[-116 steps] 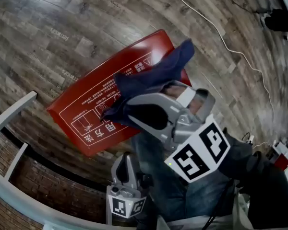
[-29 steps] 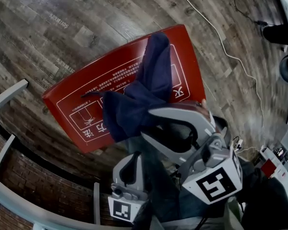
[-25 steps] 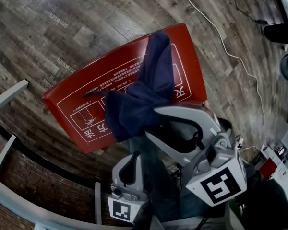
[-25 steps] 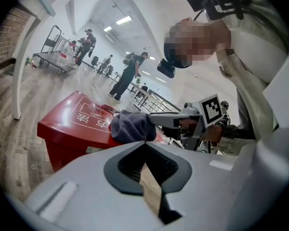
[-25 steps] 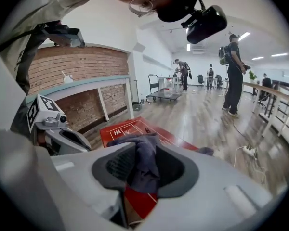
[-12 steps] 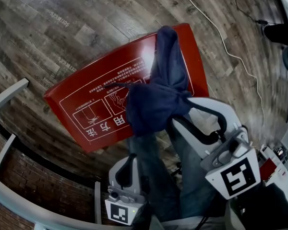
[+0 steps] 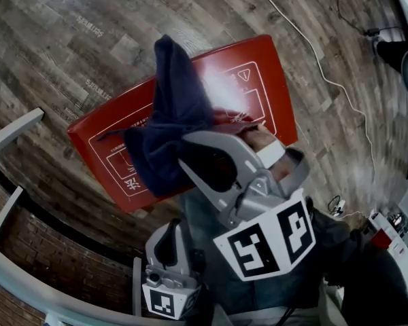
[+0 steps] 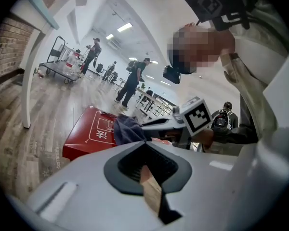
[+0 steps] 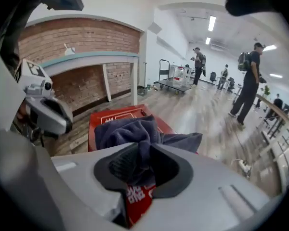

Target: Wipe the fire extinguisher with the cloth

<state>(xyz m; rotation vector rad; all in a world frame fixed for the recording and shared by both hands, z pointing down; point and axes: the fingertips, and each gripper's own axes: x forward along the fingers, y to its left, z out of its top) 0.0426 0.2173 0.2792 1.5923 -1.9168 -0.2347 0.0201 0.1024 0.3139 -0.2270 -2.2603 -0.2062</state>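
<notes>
– Cloth has swept over to the left part of the red fire extinguisher box since half a second ago

– And the tongs?

– My right gripper is clamped tight on the cloth, which lies draped on the box lid; the box lies flat on the wooden floor. My left gripper hangs low, apart from the box, jaws together on nothing

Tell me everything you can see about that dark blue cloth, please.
The cloth is dark navy, soft and thick like a towel, bunched into folds. One end is pinched in the right gripper, whose jaws are closed on it. The rest drapes across the top of the red fire extinguisher box lying on the wood floor.
</notes>
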